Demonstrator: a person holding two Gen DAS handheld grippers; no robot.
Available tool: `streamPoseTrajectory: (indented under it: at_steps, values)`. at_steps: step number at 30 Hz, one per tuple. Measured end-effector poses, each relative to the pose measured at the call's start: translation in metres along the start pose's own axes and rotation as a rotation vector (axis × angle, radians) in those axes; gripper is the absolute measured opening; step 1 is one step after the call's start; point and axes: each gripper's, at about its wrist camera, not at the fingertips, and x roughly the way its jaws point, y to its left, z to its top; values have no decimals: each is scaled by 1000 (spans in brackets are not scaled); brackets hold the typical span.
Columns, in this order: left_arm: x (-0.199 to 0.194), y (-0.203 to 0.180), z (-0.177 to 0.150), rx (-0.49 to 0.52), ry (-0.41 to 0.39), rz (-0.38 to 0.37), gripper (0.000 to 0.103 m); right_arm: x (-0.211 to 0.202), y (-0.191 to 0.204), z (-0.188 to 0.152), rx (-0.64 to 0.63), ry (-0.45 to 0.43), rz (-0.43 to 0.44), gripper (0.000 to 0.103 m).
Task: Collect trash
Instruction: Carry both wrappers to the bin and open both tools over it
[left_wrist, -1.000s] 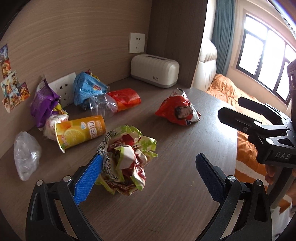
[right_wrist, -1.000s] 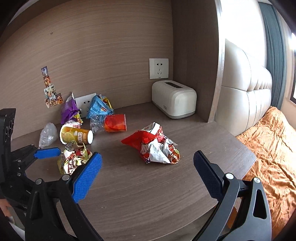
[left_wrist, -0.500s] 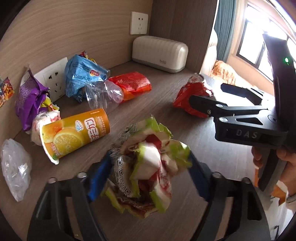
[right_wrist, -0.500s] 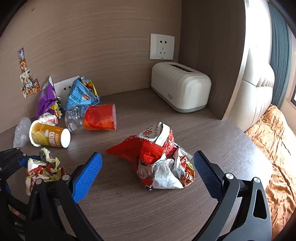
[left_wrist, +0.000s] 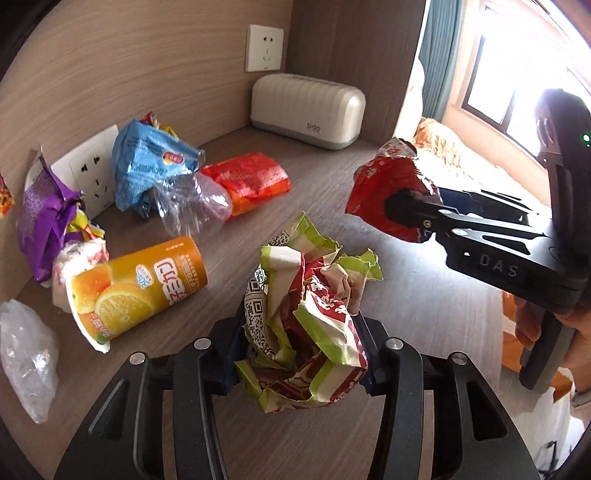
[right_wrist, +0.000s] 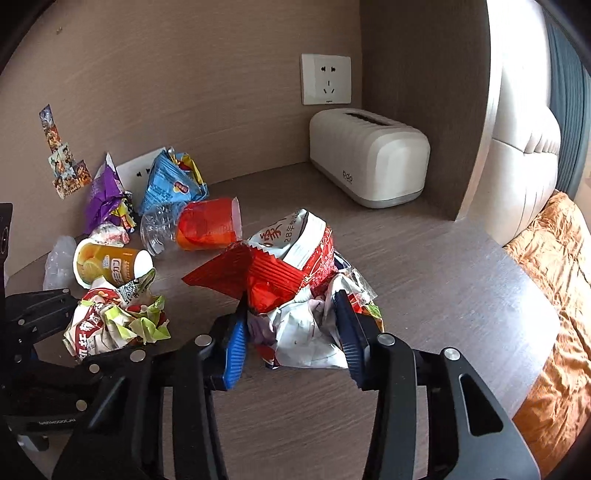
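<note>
A crumpled green-and-red wrapper (left_wrist: 303, 317) sits between the blue pads of my left gripper (left_wrist: 301, 339). Its jaws are closing and the pads press into the wrapper's sides. A crumpled red-and-white snack bag (right_wrist: 291, 280) fills my right gripper (right_wrist: 291, 325). Those jaws are closing too, with both pads against the bag. In the left wrist view the right gripper (left_wrist: 406, 206) reaches in from the right with the red bag (left_wrist: 384, 184) at its tips. The right wrist view shows the green wrapper (right_wrist: 110, 321) at lower left, in the left gripper's black fingers.
On the brown wooden desk (left_wrist: 424, 302) lie an orange drink cup (left_wrist: 136, 291), a clear bottle (left_wrist: 192, 206), an orange-red packet (left_wrist: 247, 181), blue (left_wrist: 147, 166) and purple (left_wrist: 44, 214) bags and a clear plastic bag (left_wrist: 26, 350). A white toaster (right_wrist: 369, 158) stands in the corner. A bed (right_wrist: 554, 295) is beyond the desk's right edge.
Both grippers moved forward and down onto their pieces of trash. The left jaws closed around the green wrapper first, then the right jaws closed on the red bag.
</note>
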Motion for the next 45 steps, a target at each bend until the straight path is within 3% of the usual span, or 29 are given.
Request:
streamPoseTrajectory:
  at_steps: [8,23,38,45]
  values:
    - [-28,-35,9,40,-47,-30,47,-57,-15,-11,24,-52,-29,46]
    - [-41,-161,-15,158,-51,-172,47,-164,-80,-78,137,-71,-153,46]
    - [-3,-270,-68,284,61,-325,47,-217,-145,-167,291,-19,-274,47]
    - [41,-312,-100,339,133,-375,47,-211,-176,-217,365,40,-319,47]
